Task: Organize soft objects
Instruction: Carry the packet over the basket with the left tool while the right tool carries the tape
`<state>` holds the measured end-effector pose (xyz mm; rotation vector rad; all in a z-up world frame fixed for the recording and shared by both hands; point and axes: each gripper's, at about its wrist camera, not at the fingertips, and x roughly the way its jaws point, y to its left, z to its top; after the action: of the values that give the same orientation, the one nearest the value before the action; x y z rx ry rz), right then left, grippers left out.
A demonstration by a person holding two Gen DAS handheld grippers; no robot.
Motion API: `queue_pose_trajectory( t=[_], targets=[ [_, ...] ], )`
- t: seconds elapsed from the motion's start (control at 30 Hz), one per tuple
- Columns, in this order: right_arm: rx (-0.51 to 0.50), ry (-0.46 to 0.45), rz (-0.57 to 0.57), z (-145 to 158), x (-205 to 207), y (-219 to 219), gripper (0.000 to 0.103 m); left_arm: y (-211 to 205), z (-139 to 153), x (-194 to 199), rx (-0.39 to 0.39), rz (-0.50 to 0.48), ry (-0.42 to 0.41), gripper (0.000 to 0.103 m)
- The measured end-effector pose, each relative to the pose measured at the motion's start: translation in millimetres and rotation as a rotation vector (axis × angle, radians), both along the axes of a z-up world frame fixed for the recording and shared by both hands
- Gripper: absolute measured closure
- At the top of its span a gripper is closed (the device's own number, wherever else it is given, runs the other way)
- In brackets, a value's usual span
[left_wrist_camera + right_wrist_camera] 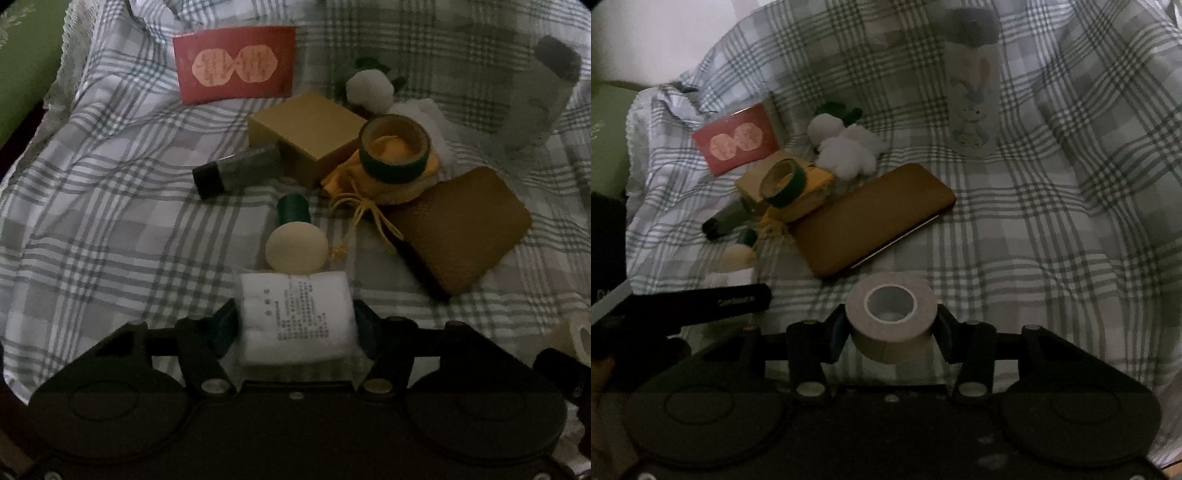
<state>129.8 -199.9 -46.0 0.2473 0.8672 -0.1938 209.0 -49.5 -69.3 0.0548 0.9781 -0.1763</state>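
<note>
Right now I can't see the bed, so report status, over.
Left tool shut on white pouch. Right tool shut on tape roll. Other items piled ahead on plaid sheet; nothing blocking.

Black left gripper (295,328) (silver screws), seemingly teal finger pads.

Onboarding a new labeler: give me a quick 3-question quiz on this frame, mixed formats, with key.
1. True or false: the green tape ring lies flat on the plaid sheet.
2. The right gripper is shut on: A) red envelope B) beige tape roll C) brown pouch
3. Fill in: the left gripper clamps a white ____ printed with text.

Key: 1 false, it sits on the yellow bag. 2 B. 3 packet.
</note>
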Motion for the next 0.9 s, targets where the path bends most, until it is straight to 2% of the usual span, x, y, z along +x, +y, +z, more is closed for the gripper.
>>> queue_pose_trajectory(
  t=[0.17,0.33,0.4,0.63,0.9],
  targets=[
    [0.002,-0.029,0.025,12,-24,14,0.056,11,18,-34,-0.025,-0.024,-0.016,0.044],
    [0.004,-0.057,0.05,24,-55,28,0.056,17,35,-81,0.023,-0.064,-0.002,0.044],
    [0.007,-0.065,0.056,28,-72,34,0.056,21,39,-97,0.02,-0.068,0.011,0.044],
    [0.021,-0.078,0.063,33,-125,46,0.056,32,47,-148,0.036,-0.056,0.002,0.044],
    [0.053,-0.101,0.058,28,-169,58,0.056,41,52,-190,0.001,-0.025,-0.02,0.044]
  ],
)
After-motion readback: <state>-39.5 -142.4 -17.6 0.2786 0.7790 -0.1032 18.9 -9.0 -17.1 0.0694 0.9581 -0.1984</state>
